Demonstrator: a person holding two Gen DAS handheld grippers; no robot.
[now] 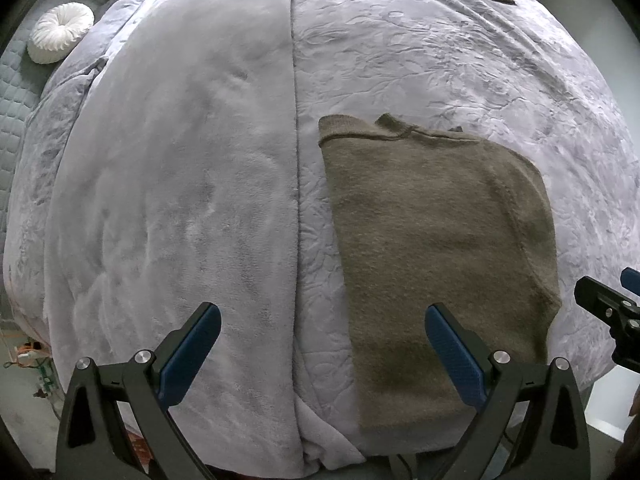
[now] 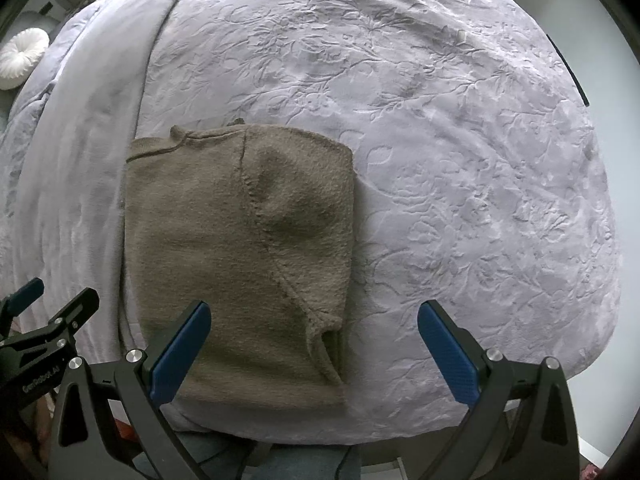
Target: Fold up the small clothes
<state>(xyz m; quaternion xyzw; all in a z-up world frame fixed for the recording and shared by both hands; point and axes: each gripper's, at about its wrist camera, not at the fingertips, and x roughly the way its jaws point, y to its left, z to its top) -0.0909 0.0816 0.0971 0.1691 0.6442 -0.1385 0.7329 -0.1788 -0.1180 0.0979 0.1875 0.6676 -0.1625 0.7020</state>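
Hovering above the near edge of the bed, the left gripper (image 1: 322, 354) and right gripper (image 2: 314, 352) are both holding their blue-padded jaws spread and empty. Between them the olive-brown knitted sweater (image 2: 240, 248) is lying folded into a tidy rectangle on the lilac embossed bedspread (image 2: 460, 160), probably released for another fold. Open cover is stretching far and right; a white round pleated cushion (image 1: 60, 32) is sitting far left.

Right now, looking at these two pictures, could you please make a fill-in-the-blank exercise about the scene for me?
1. The brown sweater lies ____ on the lilac bedspread.
2. Both the left claw and the right claw are ____, holding nothing.
3. The round cushion at the far left is ____ in colour.

Missing words: folded; open; white
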